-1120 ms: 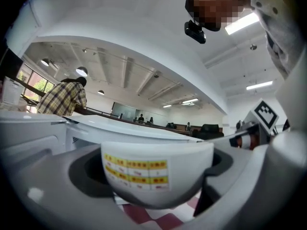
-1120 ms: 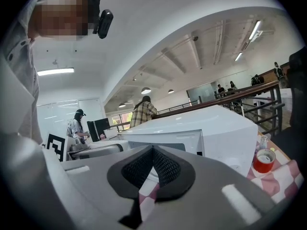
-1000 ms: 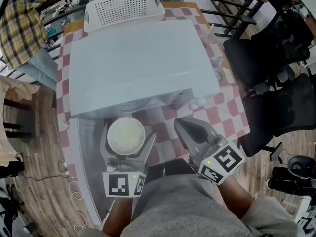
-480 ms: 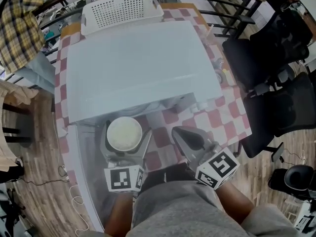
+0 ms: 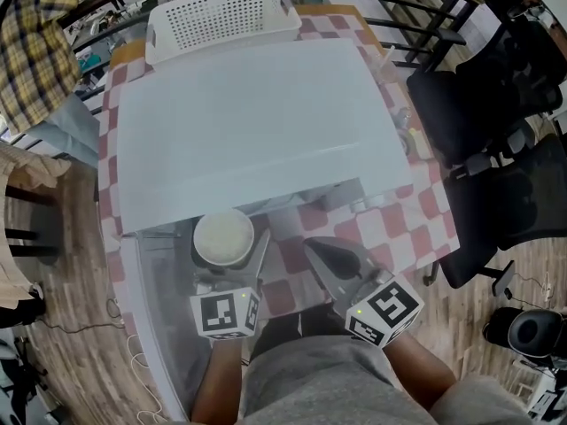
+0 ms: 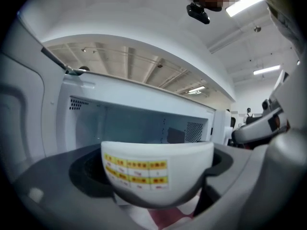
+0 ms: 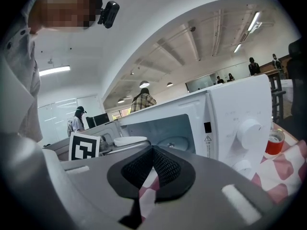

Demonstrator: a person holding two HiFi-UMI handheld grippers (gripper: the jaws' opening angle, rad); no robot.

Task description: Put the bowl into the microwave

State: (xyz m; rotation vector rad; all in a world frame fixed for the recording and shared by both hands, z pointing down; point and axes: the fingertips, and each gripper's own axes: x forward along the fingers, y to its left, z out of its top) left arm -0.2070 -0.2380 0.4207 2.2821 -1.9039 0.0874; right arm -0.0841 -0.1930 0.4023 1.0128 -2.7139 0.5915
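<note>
Bowl: white, yellow-labelled, clamped in left claw, just outside open microwave cavity.
Right claw: pressed together, empty, above checked worktop.
Risk: rim likely to clip cavity's upper edge if carried in too high. Tilt could slip bowl from pads.

white bowl with yellow label, white microwave, red-and-white checked tablecloth, white basket.

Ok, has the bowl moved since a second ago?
Yes. The bowl, held in the left tool, has moved forward: its far rim now meets the front edge of the microwave, where a gap showed before.
</note>
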